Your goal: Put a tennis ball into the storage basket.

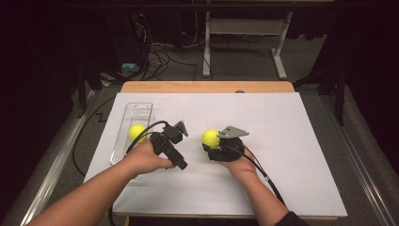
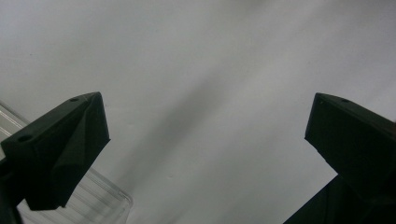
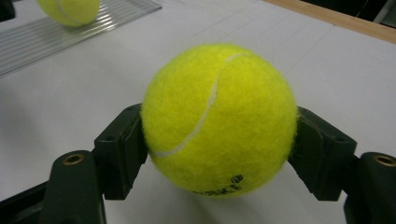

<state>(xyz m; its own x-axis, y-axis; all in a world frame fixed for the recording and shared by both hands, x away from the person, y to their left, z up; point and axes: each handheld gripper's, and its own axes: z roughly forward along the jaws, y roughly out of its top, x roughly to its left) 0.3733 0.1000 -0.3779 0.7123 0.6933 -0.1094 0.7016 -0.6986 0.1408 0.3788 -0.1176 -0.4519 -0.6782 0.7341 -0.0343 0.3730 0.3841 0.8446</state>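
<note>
1. The right gripper (image 3: 219, 154) is pinching a tennis ball (image 3: 219, 119), one black jaw pressed into each flank of the felt. The ball sits square between the jaws, its seam curving up the face turned toward the right gripper's camera.
2. In the high view the same ball (image 1: 210, 138) is at the tip of the right gripper (image 1: 212, 149), low over the white sheet (image 1: 282, 141) that covers the bench (image 1: 207, 86); whether it rests on the sheet or is just off it I cannot tell.
3. The left gripper (image 2: 205, 135) has its jaws spread wide with nothing between them, only bare white sheet ahead of it. In the high view it (image 1: 181, 128) hangs beside the clear plastic tray (image 1: 141, 107).
4. A second tennis ball (image 1: 137, 132) lies in that tray, just to the outer side of the left gripper; from the right gripper it is far ahead and off to the left (image 3: 69, 10).
5. The step in hand looks like the grasp itself: the ball is secured, the carry not yet begun.
6. The next move probably calls for lifting the held ball clear of the sheet and carrying it across, past the left gripper, to the tray's free stretch, then releasing it low so it does not roll or knock its neighbour.
</note>
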